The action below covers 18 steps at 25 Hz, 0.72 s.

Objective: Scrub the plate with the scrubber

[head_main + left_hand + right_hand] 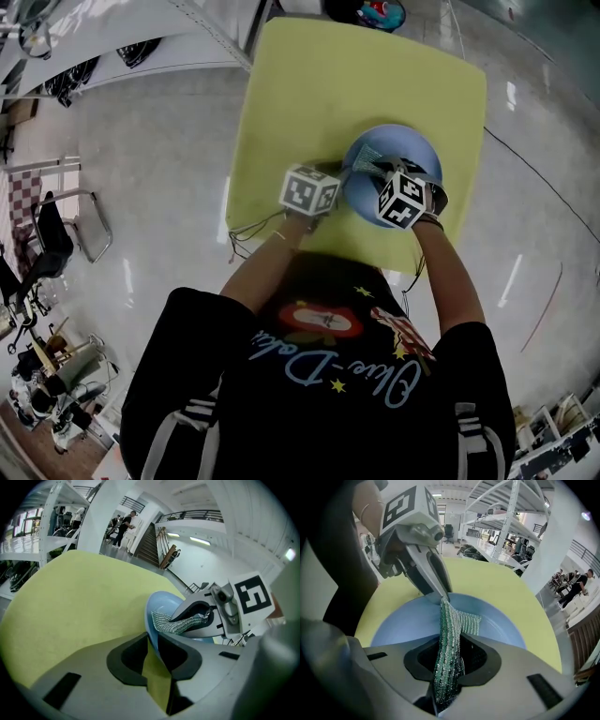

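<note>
plate: blue, round, shallow (394,142); sits on the yellow table (309,84), on its right half and toward the person's side; looks to be flat on the top
plate look: smooth and glossy, raised rim; no food marks, suds or water that I can spot; surface reads clean from both gripper views
scrubber: green-silver mesh pad (450,639), limp and folded; one end pinched, the free end draped onto the plate's inside, touching it near the middle
left gripper: (151,651) clenched on the plate's near-left rim; the rim runs in between the jaws; the right gripper view shows its tips nipped onto the edge; judged as holding the plate steady
right gripper: (450,660) grasping the scrubber, mesh squeezed between both pads; hangs over the plate's near side, just beside the left gripper
done so far: scrubber picked up; plate braced; scrubber brought into contact with the plate
left to do: the scrubbing proper, as I judge it; strokes across the bowl and out to the rim; then letting go of the plate and the pad
stage: early; set-up finished, rubbing at its start or not yet begun; cannot tell which from one moment
watch for: pad is floppy, only the loose end touches; may need pressing lower for real contact; a rim grip on a slick plate could slip if pushed hard
</note>
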Tool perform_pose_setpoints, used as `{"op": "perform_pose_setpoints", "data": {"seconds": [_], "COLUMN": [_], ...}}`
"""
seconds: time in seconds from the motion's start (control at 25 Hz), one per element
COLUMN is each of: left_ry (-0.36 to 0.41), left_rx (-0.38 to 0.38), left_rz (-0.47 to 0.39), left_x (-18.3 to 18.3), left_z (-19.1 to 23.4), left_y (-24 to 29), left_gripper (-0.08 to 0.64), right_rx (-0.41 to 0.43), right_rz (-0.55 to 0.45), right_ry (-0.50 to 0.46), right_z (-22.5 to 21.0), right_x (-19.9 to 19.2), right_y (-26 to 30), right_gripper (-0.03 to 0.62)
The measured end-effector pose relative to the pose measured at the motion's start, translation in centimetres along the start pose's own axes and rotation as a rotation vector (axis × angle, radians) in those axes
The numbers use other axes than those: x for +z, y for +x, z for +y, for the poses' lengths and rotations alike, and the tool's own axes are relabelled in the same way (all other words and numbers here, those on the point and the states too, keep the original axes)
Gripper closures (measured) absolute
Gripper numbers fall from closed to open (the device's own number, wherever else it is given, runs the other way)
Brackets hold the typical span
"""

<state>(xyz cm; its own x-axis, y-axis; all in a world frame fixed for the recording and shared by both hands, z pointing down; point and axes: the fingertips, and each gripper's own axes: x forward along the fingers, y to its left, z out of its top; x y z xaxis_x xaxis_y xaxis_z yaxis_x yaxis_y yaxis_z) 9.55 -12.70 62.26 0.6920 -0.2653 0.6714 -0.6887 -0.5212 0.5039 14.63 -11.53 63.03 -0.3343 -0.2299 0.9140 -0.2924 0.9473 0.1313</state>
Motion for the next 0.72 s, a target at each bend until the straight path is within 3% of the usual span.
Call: {"op": "perform_pose_setpoints", "data": {"seconds": [0.16,0.32,0.72], "left_ry": [-0.023,0.037,0.042], "left_rx": [-0.002,0.018,0.057], "left_rz": [-0.006,0.007,-0.003], "left_x": [0.1,0.0,-0.1], "left_z": [0.1,0.2,0.2], "left_y": [0.0,-0.1,-0.2], "left_gripper": [0.505,0.497,0.502], "right_rx": [0.026,0.049,0.177], "right_rz": [0.020,0.013,-0.010], "right_ry": [-0.032,-0.024,0.000], "right_z": [1.3,3.1,7.3], "right_x": [-0.1,0.2,0.3], "right_y": [-0.1,-0.1,-1.0], "right_gripper": [0.526,0.525,0.525]}}
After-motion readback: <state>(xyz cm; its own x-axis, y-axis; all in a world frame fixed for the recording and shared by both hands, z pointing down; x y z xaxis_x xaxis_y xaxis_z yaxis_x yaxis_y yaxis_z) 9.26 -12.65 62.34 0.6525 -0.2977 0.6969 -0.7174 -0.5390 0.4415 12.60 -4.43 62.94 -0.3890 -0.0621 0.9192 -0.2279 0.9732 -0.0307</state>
